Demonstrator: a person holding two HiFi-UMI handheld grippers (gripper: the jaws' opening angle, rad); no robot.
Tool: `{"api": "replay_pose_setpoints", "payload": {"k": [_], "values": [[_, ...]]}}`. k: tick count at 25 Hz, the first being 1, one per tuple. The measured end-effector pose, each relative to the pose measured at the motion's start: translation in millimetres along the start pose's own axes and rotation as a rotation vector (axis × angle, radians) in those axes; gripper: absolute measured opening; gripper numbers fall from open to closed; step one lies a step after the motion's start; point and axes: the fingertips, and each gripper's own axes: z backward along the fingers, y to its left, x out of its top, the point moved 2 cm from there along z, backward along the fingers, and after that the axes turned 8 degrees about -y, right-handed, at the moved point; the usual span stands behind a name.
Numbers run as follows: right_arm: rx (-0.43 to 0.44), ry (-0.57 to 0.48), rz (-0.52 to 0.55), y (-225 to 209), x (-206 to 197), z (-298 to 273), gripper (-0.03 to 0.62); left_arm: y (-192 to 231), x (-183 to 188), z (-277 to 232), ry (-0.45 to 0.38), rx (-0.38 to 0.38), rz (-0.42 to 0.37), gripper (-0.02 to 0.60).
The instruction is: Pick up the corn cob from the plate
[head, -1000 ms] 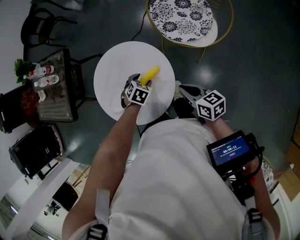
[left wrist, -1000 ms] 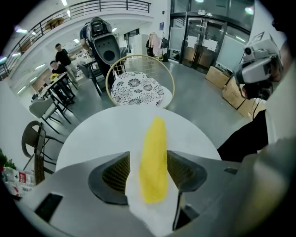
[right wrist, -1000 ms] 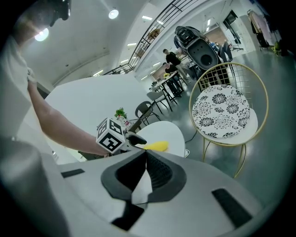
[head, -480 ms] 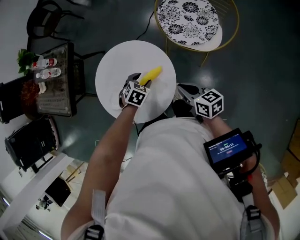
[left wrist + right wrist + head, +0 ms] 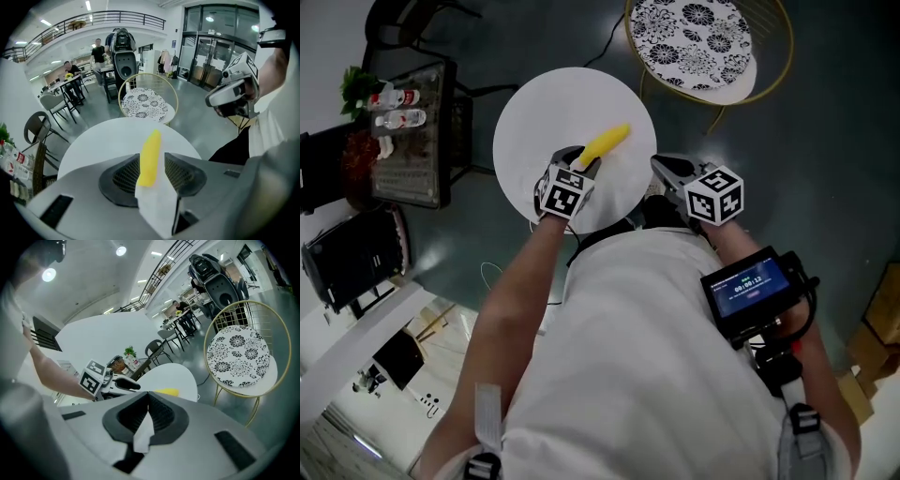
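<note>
Shows, from overhead, a person [image 5: 656,356] in a white shirt reaching over a round white table [image 5: 546,108] with a tool in each hand. Has the left gripper [image 5: 580,161] clamped on a yellow corn cob [image 5: 606,142], jaws just drawn in around it and standing fairly wide, mesh pads pressing the near end from both sides. Places the corn cob over the right half of the tabletop; impossible to tell from any view whether its far end clears the surface. Long axis in line with the jaws: from overhead, slanting from the tool at lower left up to the right, away from the person. Tapered tip pointing outward, toward a gold-framed stool [image 5: 694,42] with a black-and-white flowered seat beyond the table. In the left gripper view, rising straight ahead out of the gap between the pads, leaning slightly right, most of its length sticking out past the jaw tips. Has the right gripper [image 5: 662,169] just beside the table's right edge, apart from the corn cob, jaws brought together with nothing between them. In the right gripper view, pads meeting in a closed seam, a yellow end showing sideways beyond them against the white tabletop. Left of the table, a dark side table [image 5: 412,159] with small bottles [image 5: 401,108] and a plant [image 5: 358,84].
</note>
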Motion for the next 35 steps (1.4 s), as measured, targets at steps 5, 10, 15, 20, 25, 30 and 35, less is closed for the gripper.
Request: {"api": "replay_pose_setpoints", "payload": {"k": [5,10,15,20,25,30,35], "values": [[0.026,0.01,0.016,3.9,2.0,-2.6,0.009,-3.9,0.1,24.2,-0.063,0.057,0.056,0.074],[0.045,0.02,0.049,17.3,3.5,-13.9,0.009,0.9,-11.0,59.6,-0.155,0.121,0.15,0.012],[0.054,0.009,0.089,39.7,2.3,-18.3,0.009,-5.9,-29.3,99.5,-0.259,0.167,0.233,0.011],[0.066,-0.033,0.125,73.7,1.2,-15.3,0.009,-16.2,-54.5,140.3,-0.342,0.208,0.275,0.011],[0.075,-0.076,0.162,104.6,9.5,-8.1,0.009,-24.0,-66.1,174.1,-0.427,0.233,0.323,0.011],[0.078,-0.112,0.225,154.4,-1.1,10.1,0.009,-45.4,-84.2,223.9,-0.548,0.232,0.372,0.011],[0.125,-0.14,0.294,188.6,-4.6,12.4,0.009,-48.5,-92.1,250.5,-0.619,0.241,0.389,0.011]]}}
